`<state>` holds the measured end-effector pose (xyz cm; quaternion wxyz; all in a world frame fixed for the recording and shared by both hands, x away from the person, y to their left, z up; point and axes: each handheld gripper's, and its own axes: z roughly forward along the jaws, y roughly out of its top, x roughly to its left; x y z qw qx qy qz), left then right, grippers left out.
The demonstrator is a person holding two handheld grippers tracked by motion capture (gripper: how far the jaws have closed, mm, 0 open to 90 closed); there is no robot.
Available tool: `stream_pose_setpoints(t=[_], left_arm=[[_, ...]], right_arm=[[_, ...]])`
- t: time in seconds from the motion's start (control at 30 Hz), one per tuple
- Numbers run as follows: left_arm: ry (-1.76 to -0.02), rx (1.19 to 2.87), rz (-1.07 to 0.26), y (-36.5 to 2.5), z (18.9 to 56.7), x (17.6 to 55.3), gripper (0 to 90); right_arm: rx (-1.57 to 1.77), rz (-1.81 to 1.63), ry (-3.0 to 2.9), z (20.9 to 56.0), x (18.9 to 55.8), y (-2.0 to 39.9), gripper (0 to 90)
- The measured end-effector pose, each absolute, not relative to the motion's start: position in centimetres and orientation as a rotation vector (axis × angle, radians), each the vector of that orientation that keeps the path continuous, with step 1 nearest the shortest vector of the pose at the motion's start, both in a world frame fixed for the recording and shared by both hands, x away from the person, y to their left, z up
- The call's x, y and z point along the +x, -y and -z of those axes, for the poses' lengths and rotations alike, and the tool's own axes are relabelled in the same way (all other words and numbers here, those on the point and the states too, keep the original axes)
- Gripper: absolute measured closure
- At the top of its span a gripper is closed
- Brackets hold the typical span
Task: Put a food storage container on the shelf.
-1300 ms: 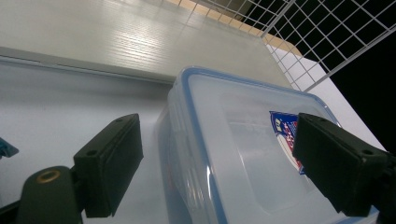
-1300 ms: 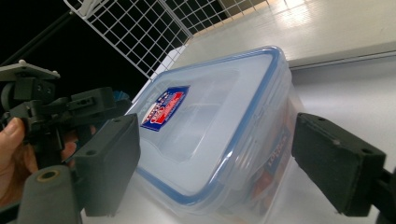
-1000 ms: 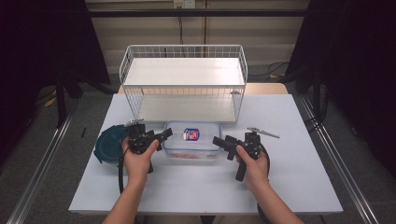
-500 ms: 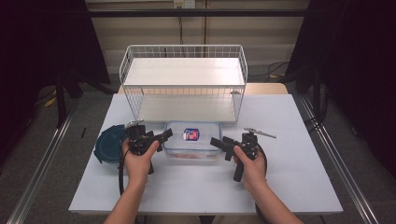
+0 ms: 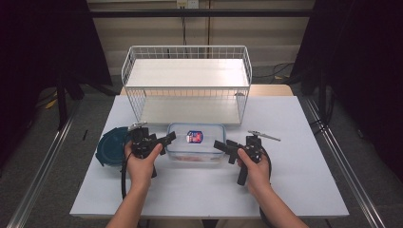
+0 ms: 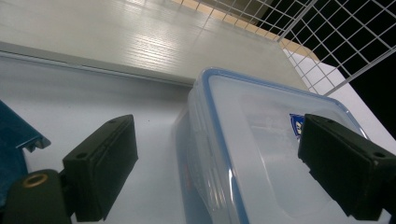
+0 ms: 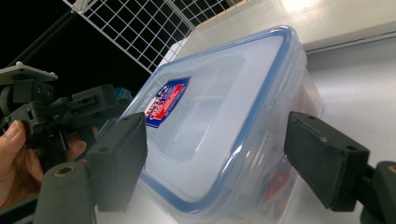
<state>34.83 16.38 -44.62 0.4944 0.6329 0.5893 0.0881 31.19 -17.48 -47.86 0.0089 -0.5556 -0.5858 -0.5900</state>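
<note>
The white table stands in a dim room, with dark curtains at both sides and a pale wall behind. At its far edge is a white wire basket with a pale board inside.

Going from left to right along the near part: a round dark-teal lid lies flat near the left edge. Just beside it the left hand holds the left gripper, whose jaws are spread apart and hold nothing. In the middle sits a clear plastic box with a blue-edged lid and a small blue and red sticker, just in front of the basket. Then comes the right gripper in the right hand — its jaws are also apart and hold nothing.

The left gripper view shows the box's corner between the two black jaws, not touched. The right gripper view shows something red inside the box — unclear what — and, farther off, the left gripper beyond the box.
</note>
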Motion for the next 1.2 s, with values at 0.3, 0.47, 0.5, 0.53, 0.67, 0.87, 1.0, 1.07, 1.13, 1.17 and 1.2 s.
stream_pose_setpoints(t=[0.3, 0.47, 0.5, 0.53, 0.67, 0.87, 1.0, 1.07, 1.13, 1.17, 1.2], left_arm=[[-1.415, 1.552, -0.220, -16.2, 44.4, 34.6, 17.5], [-1.408, 1.550, -0.177, -16.0, 44.3, 34.5, 21.7], [-1.409, 1.571, -0.202, -15.9, 44.3, 34.5, 22.6], [-1.411, 1.576, -0.211, -15.8, 44.4, 34.5, 23.8], [-1.411, 1.543, -0.149, -15.9, 44.3, 34.5, 25.6], [-1.423, 1.549, -0.097, -15.6, 44.5, 34.6, 31.2], [-1.442, 1.536, -0.093, -15.6, 44.8, 34.7, 33.0], [-1.431, 1.546, -0.069, -15.8, 44.9, 34.8, 33.6], [-1.440, 1.535, -0.054, -15.5, 45.0, 34.9, 34.0], [-1.434, 1.553, -0.055, -15.6, 45.0, 34.9, 35.7], [-1.441, 1.539, -0.066, -15.4, 45.0, 34.8, 36.1]], right_arm=[[-1.736, 1.836, 1.824, 47.8, 31.1, 17.5, 21.7], [-1.746, 1.838, 1.825, 47.8, 31.1, 17.6, 24.9], [-1.752, 1.836, 1.821, 47.8, 31.1, 17.6, 26.1], [-1.752, 1.832, 1.823, 47.8, 31.1, 17.6, 26.7], [-1.753, 1.834, 1.815, 47.8, 31.1, 17.7, 26.9], [-1.752, 1.835, 1.813, 47.8, 31.1, 17.7, 26.9], [-1.752, 1.835, 1.818, 47.8, 31.1, 17.6, 26.8], [-1.754, 1.832, 1.813, 47.8, 31.1, 17.7, 26.9], [-1.752, 1.833, 1.816, 47.8, 31.0, 17.7, 26.9], [-1.754, 1.832, 1.814, 47.9, 31.0, 17.7, 27.0], [-1.755, 1.831, 1.815, 47.9, 31.0, 17.7, 27.3]])
